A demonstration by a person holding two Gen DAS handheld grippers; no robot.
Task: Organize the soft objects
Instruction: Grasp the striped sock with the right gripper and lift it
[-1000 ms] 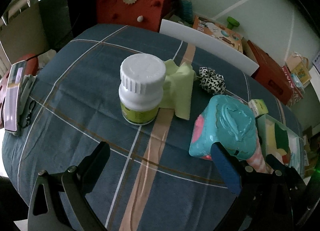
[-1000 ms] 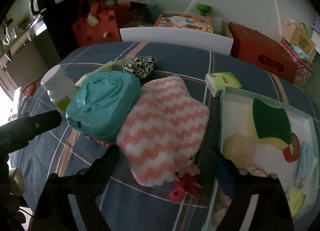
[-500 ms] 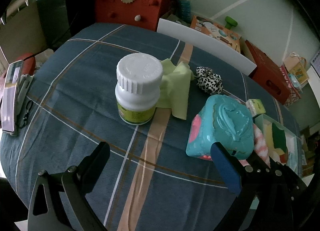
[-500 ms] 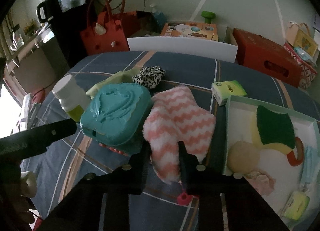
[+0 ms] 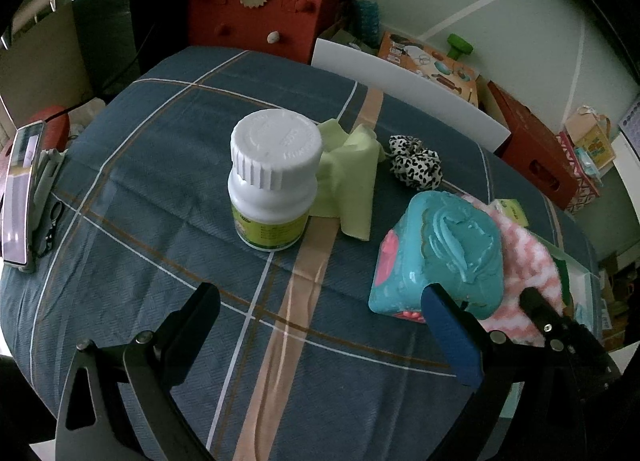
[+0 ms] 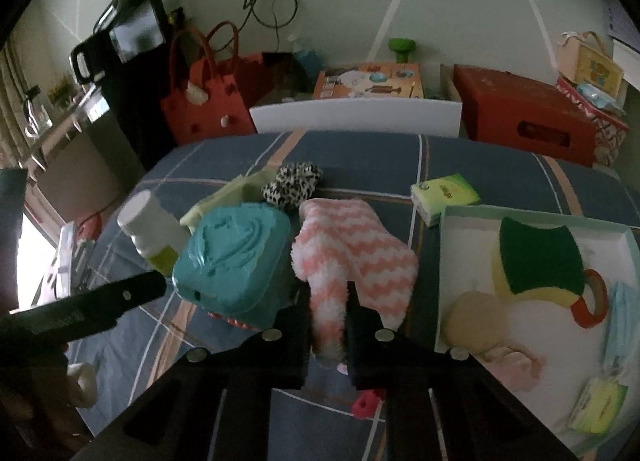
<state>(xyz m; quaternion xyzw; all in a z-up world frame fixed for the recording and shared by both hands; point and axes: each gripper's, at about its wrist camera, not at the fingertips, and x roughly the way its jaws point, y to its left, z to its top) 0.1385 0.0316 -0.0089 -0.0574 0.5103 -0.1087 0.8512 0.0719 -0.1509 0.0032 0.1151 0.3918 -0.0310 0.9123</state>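
Observation:
My right gripper (image 6: 328, 301) is shut on a pink-and-white zigzag fuzzy cloth (image 6: 356, 257) and holds it lifted off the tablecloth; the cloth also shows in the left wrist view (image 5: 528, 257). A teal wipes pack (image 6: 232, 253) lies just left of it, seen too in the left wrist view (image 5: 444, 249). A leopard scrunchie (image 6: 292, 183) and a light green cloth (image 5: 352, 181) lie behind. My left gripper (image 5: 320, 325) is open and empty, low over the table, before a white bottle (image 5: 274, 181).
A white tray (image 6: 452, 221) at the right holds a green-yellow sponge (image 6: 540, 257), a beige puff and other soft items. A small green tissue pack (image 6: 444, 191) lies beside it. A phone (image 5: 20, 189) lies at the left table edge. A red bag (image 5: 264, 9) stands behind.
My right gripper closed on the zigzag cloth and lifted it, bunching it up. My left gripper stayed open and drew back slightly.

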